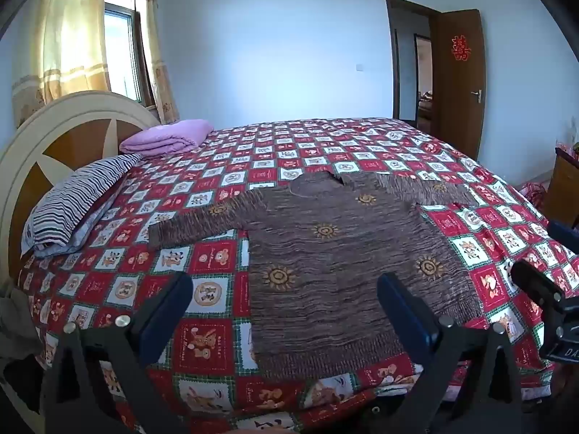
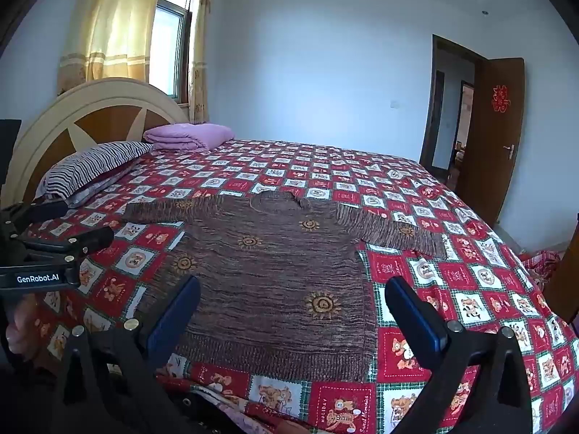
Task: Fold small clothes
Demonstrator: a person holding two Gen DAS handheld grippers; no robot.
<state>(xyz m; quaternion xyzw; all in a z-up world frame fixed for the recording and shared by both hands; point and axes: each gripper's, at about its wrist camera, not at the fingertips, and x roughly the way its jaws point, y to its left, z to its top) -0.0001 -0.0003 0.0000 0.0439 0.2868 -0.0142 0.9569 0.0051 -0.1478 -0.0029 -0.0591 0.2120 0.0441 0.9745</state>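
A brown knit sweater (image 1: 336,253) with yellow sun motifs lies flat on the bed, sleeves spread to both sides; it also shows in the right wrist view (image 2: 275,271). My left gripper (image 1: 286,303) is open and empty, held above the sweater's lower left part near the bed's front edge. My right gripper (image 2: 293,307) is open and empty, above the sweater's lower right part. The right gripper shows at the right edge of the left wrist view (image 1: 542,293), and the left gripper at the left edge of the right wrist view (image 2: 68,242).
The bed has a red checked cover (image 1: 217,195). A striped pillow (image 1: 76,195) and a folded purple blanket (image 1: 166,137) lie by the headboard (image 1: 47,144). An open brown door (image 1: 459,83) is at the far right. A wooden cabinet (image 1: 564,184) stands right of the bed.
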